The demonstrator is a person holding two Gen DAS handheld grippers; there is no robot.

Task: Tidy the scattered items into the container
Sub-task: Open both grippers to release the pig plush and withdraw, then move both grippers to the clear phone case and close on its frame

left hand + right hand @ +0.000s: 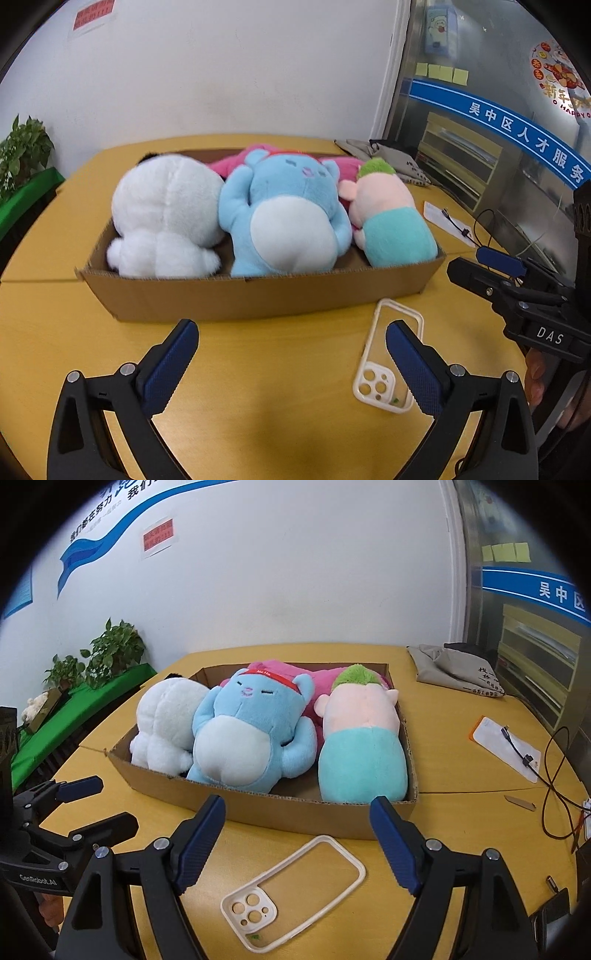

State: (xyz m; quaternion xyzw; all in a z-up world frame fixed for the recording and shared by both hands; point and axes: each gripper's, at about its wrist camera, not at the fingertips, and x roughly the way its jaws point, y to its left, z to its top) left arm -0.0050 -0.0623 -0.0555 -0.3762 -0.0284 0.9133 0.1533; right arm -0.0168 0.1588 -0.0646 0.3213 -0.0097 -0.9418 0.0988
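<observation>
A shallow cardboard box [240,295] [280,812] sits on the yellow table. In it lie a white plush [166,214] [166,716], a blue plush [284,214] [247,734], a pink-and-teal plush with green hair [391,221] [362,746] and a pink plush [236,158] [280,668] behind them. A clear phone case [388,354] [295,890] lies on the table in front of the box. My left gripper [291,354] is open and empty, just before the box. My right gripper [297,830] is open and empty above the case.
A grey cloth bag [391,158] [458,672] lies at the back right. A white packet with a black cable [509,749] [448,221] lies right of the box. Potted plants [110,657] stand left of the table. Wall and glass door stand behind.
</observation>
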